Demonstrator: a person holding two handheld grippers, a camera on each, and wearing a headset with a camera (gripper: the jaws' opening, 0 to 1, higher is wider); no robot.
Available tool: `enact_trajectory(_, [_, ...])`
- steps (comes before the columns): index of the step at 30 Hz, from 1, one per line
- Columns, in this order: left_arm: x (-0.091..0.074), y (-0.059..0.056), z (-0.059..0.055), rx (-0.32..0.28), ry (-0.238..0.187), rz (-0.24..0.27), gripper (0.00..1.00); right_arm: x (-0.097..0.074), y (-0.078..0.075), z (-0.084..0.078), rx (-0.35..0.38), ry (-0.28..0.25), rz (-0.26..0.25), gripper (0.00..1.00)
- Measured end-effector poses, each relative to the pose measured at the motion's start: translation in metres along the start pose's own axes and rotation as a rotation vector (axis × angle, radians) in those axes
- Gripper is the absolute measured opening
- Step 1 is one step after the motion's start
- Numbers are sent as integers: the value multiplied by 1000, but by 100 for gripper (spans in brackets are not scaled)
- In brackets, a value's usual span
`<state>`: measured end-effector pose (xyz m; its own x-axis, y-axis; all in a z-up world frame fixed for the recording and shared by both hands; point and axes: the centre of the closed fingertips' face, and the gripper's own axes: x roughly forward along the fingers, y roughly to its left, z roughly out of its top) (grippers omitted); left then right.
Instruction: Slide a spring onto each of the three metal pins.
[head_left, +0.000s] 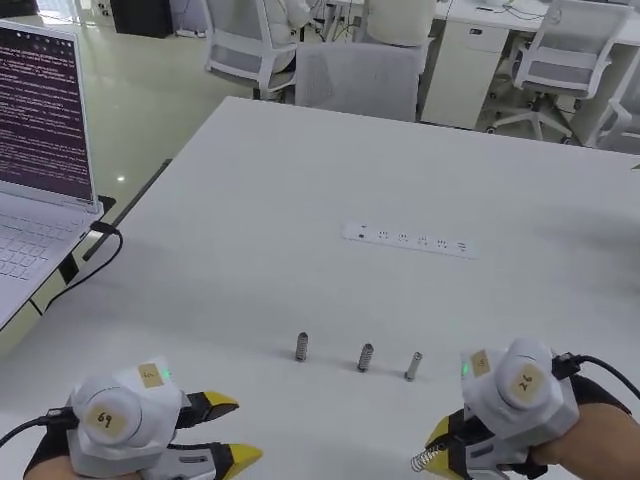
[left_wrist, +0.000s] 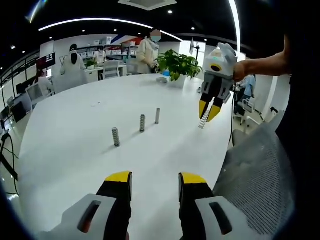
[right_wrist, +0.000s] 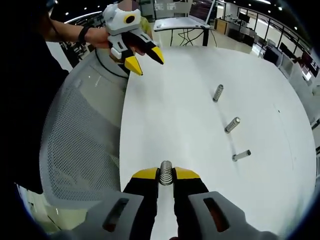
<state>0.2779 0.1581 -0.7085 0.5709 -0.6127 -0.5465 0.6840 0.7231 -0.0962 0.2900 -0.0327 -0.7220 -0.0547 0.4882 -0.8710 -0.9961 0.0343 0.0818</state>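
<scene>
Clamping a spring (right_wrist: 166, 169) in the right gripper (right_wrist: 165, 176), holding the left gripper (left_wrist: 155, 178) parted and empty, hovering near the bare pin (head_left: 413, 366) beside two spring-covered pins (head_left: 302, 347)

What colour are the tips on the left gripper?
Yellow. The left gripper shows it clearest in the left gripper view.

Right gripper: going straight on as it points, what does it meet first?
Likely bare white tabletop; the right gripper, holding a metal coil spring, aims beside the three metal pins. Depth unclear.
</scene>
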Motion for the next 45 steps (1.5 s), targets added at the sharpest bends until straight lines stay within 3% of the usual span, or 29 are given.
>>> enact_trajectory(14, [-7, 9, -2, -38, -20, 32, 32, 0, -20, -4, -19, 38, -5, 8])
enact_trajectory(45, [-18, 19, -9, -92, -25, 85, 31, -5, -97, 4, -97, 111, -38, 8])
